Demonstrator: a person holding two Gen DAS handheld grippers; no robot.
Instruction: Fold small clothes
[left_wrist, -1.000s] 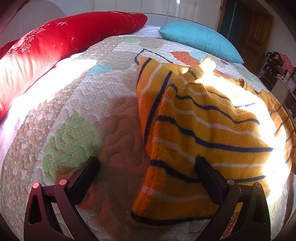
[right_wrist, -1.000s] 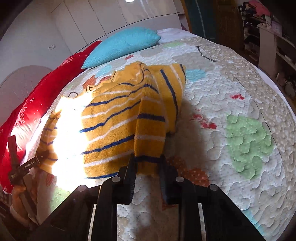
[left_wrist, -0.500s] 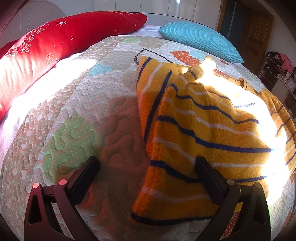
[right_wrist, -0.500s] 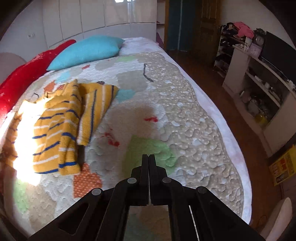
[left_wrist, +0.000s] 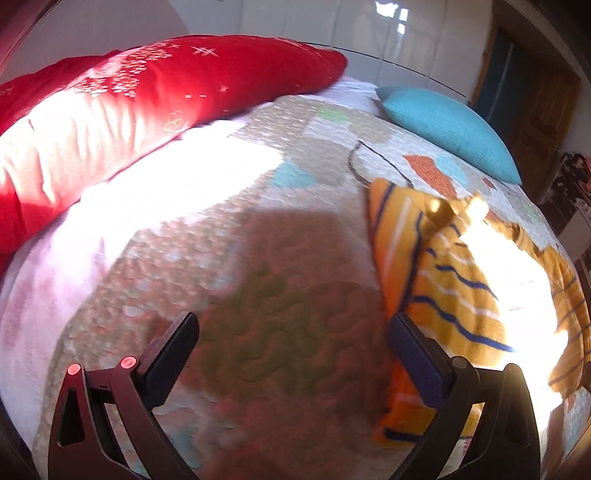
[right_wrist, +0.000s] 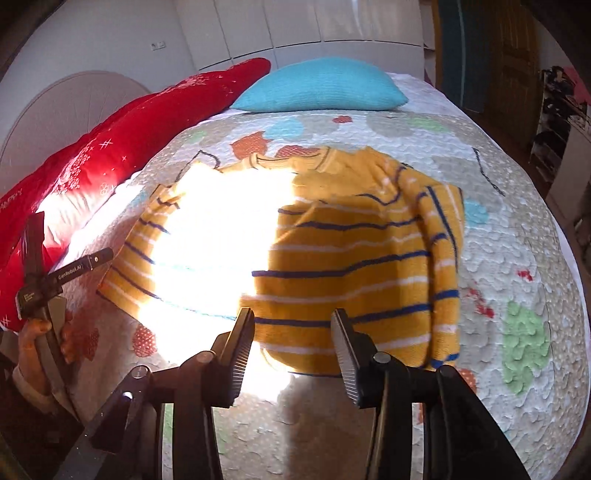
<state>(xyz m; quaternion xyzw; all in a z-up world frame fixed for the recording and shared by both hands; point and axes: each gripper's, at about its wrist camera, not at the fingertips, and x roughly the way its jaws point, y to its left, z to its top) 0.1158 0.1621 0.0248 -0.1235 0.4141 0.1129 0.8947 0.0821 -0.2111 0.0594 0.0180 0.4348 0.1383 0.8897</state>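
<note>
Lying flat on quilt (right_wrist: 517, 229), yellow striped sweater (right_wrist: 351, 266), one sleeve folded in. Hovering empty: right gripper (right_wrist: 291, 354) opening, left gripper (left_wrist: 291, 354) spread wide (nothing between). Probably needing the other sleeve next.

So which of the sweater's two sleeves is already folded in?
The sleeve on the right in the right wrist view. It lies doubled over the yellow striped sweater, while the other sleeve spreads out toward the red pillow.

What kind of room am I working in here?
Most likely a bedroom: the yellow striped sweater lies on a bed's patchwork quilt, with a red pillow and a blue pillow by the wall.
</note>
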